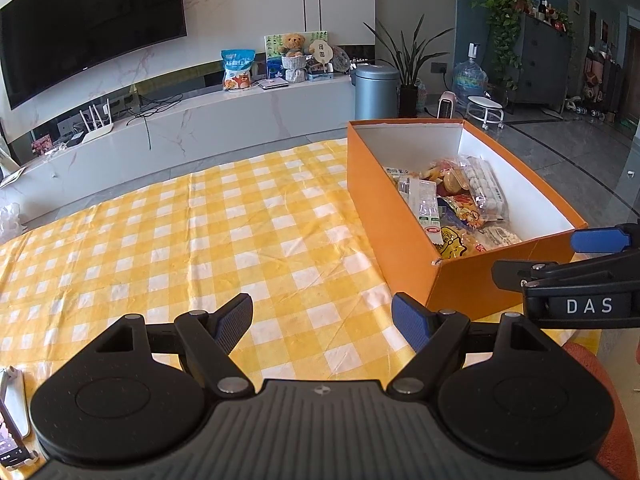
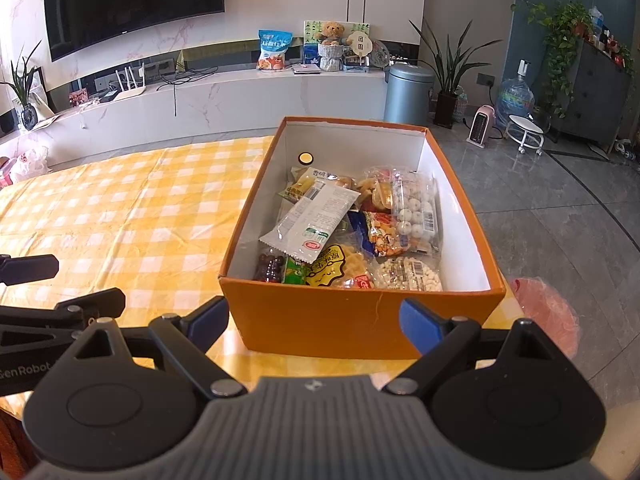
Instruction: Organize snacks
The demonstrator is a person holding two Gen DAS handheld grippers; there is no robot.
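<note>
An open orange box (image 2: 360,320) with white inside walls stands at the table's right end; it also shows in the left wrist view (image 1: 384,216). Several snack packets (image 2: 344,232) lie piled in it, among them a white packet (image 2: 312,224) and a clear bag of white balls (image 2: 414,212); the pile shows in the left wrist view (image 1: 460,204) too. My right gripper (image 2: 314,326) is open and empty, just in front of the box's near wall. My left gripper (image 1: 322,322) is open and empty over the cloth, left of the box.
A yellow-and-white checked cloth (image 1: 180,240) covers the table. A phone on a white stand (image 1: 12,420) sits at the near left corner. A pink object (image 2: 548,316) lies beyond the table's right edge. A TV bench (image 1: 200,120) and grey bin (image 1: 376,92) stand behind.
</note>
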